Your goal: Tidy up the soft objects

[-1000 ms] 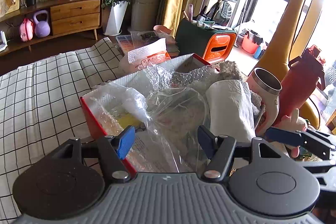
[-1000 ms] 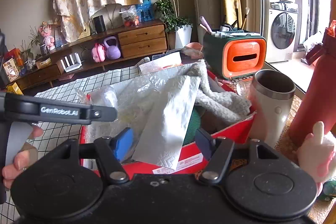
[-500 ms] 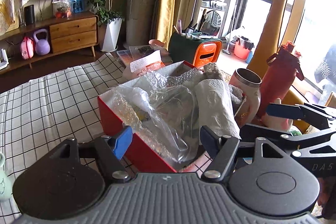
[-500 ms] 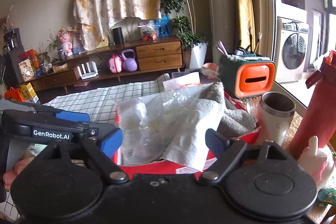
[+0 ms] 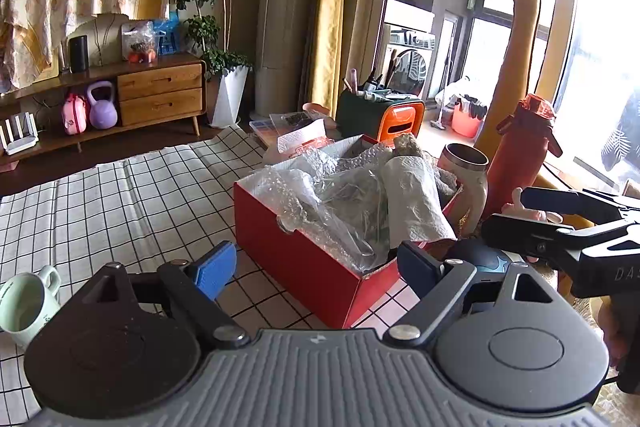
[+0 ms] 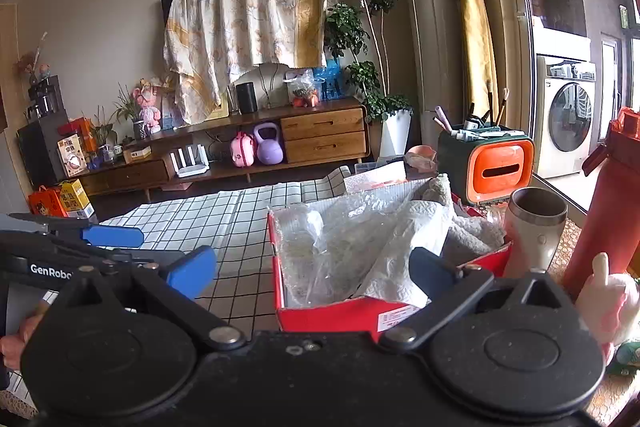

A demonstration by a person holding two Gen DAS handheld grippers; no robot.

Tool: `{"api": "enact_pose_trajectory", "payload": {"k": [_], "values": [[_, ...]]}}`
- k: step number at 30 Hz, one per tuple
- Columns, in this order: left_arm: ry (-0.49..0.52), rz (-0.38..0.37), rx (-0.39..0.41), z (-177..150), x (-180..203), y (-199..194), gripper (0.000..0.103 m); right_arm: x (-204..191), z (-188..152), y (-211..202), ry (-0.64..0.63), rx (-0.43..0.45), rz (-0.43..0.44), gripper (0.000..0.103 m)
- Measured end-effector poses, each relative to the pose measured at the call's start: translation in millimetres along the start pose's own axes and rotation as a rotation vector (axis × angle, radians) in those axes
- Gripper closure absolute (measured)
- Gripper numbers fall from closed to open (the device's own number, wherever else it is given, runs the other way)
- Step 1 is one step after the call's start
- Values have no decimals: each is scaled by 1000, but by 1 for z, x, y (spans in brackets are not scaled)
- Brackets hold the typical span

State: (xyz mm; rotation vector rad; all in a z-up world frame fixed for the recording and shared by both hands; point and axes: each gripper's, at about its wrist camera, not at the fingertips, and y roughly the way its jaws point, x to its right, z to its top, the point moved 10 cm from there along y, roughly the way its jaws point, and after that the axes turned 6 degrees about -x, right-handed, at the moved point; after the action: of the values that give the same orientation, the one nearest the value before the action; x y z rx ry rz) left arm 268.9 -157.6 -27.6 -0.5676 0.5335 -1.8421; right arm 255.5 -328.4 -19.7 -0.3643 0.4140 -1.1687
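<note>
While both pairs of jaws have just been opening, neither has anything between its blue pads: the left gripper (image 5: 316,269) stands wide and empty just short of the near corner of the red box (image 5: 304,259), and the right gripper (image 6: 312,267) is spread wider still, empty too, with the box's near wall just beyond its fingertips. In the left wrist view the right gripper's black fingers reach in from the right edge, near the box's right side; in the right wrist view the left gripper's blue-tipped fingers (image 6: 114,235) come in from the left, and part of a hand (image 6: 18,337) shows below them. The soft things lie heaped in the open box: a clear plastic bag (image 5: 344,219) spilling over the near rim, bubble wrap (image 5: 362,155) behind it, a white paper towel (image 5: 416,199) draped over the right side, and a grey fuzzy cloth (image 6: 472,231) at the far right. The box rests on a checked tablecloth (image 5: 132,199). Just right of the box stand a steel tumbler (image 5: 466,183) and a red bottle (image 5: 520,159), with a pink-and-white plush toy (image 6: 612,299) near them. A pale green mug (image 5: 26,303) sits at the near left. Beyond the box is an orange-fronted organiser (image 6: 486,159) holding brushes.
</note>
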Motion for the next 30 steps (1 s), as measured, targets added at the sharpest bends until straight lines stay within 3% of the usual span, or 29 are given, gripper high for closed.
{"api": "enact_pose_trajectory", "payload": {"k": [3,5,6,21,30], "values": [[-4,16,5,-7,-7,-9,13,-3,-5,-3,11,5,-23,0],[-9,22,7,-12,-10,-13,1,-5,-8,-4,10,11,-39,0],[-12,23,9,-15,-11,-16,0,-7,-9,-4,8,14,-43,0],[-99,74,32,-46,-28,-47,0,-40,-17,-28,-4,102,-106,0],[-107,85,42,-57,-21,-59,0,-44,-31,-30,41,85,-141,0]]}}
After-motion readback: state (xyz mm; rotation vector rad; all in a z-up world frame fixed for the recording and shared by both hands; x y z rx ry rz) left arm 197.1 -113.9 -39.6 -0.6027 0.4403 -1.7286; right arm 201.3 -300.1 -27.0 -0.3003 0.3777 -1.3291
